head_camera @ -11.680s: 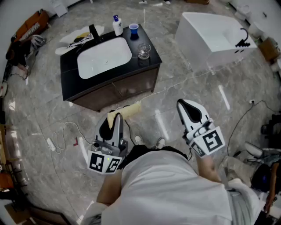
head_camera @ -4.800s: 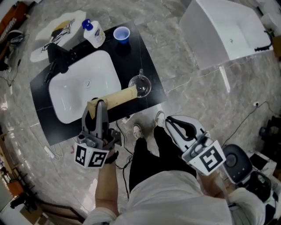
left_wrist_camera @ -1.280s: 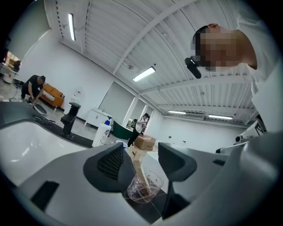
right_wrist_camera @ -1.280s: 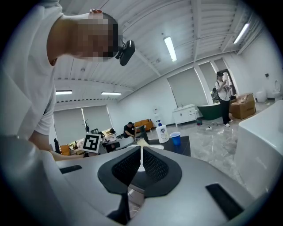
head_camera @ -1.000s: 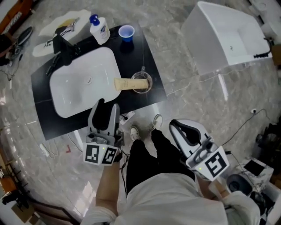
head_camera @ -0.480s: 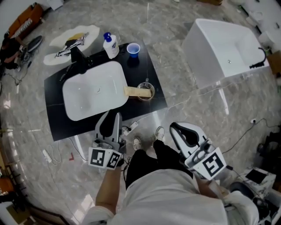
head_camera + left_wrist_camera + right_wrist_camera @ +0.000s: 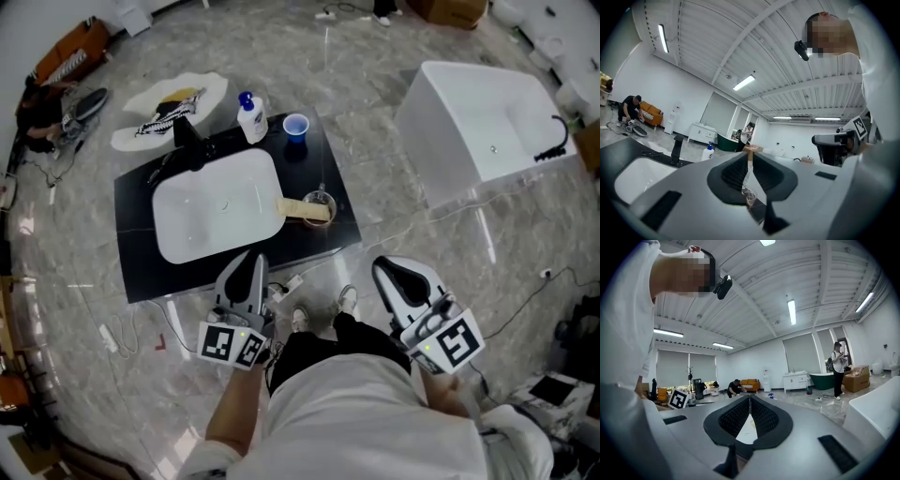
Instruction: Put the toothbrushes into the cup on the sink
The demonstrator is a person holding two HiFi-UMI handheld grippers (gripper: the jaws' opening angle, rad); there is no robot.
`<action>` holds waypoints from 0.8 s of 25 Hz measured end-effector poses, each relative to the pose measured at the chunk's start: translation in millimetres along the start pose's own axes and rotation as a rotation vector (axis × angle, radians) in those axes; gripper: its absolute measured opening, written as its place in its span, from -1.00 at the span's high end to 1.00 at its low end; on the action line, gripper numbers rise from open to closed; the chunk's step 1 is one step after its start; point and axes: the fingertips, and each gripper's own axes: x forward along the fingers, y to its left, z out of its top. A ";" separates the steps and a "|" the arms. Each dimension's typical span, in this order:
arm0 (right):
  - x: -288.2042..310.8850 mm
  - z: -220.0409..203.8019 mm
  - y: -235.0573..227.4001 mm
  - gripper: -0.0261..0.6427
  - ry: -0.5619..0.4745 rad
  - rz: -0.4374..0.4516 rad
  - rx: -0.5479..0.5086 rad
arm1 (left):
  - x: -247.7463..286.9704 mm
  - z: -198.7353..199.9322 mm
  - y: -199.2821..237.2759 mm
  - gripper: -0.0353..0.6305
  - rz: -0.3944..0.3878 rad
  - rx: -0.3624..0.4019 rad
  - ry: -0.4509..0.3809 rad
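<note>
A beige toothbrush box (image 7: 302, 208) leans out of a clear glass cup (image 7: 321, 202) on the black sink counter (image 7: 319, 159), right of the white basin (image 7: 218, 202). My left gripper (image 7: 251, 261) hovers in front of the counter, apart from the cup. Its jaws are closing to a narrow gap with nothing between them. In the left gripper view the gripper (image 7: 749, 157) frames the glass cup (image 7: 750, 194) and the box top (image 7: 751, 150) through that gap. My right gripper (image 7: 389, 265) is held low at the right, shut and empty; its jaw tips (image 7: 749, 398) meet.
A blue cup (image 7: 296, 125), a white soap bottle (image 7: 249, 117) and a black faucet (image 7: 187, 141) stand at the counter's back. A white bathtub (image 7: 492, 131) sits to the right, a mat (image 7: 169, 98) beyond the sink. Cables lie on the marble floor.
My left gripper has drawn back from the counter toward my body and its jaws have narrowed. The box stays in the glass cup. The right gripper holds its place.
</note>
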 end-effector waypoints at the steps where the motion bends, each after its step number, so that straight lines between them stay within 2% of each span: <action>1: -2.2 -1.9 -6.0 0.80 0.019 -0.019 -0.009 | -0.8 2.9 -1.0 0.79 0.002 0.004 -0.004; 7: 1.9 1.2 -20.6 0.80 0.048 -0.034 -0.064 | -9.4 16.2 -7.2 0.88 0.019 0.017 -0.021; 14: 18.4 14.1 -10.3 0.80 0.029 0.060 -0.124 | -25.7 27.4 -18.7 0.88 0.045 0.033 -0.039; 20: 32.0 18.9 -2.6 0.80 0.018 0.099 -0.167 | -35.2 21.7 -21.1 0.88 0.073 0.025 -0.030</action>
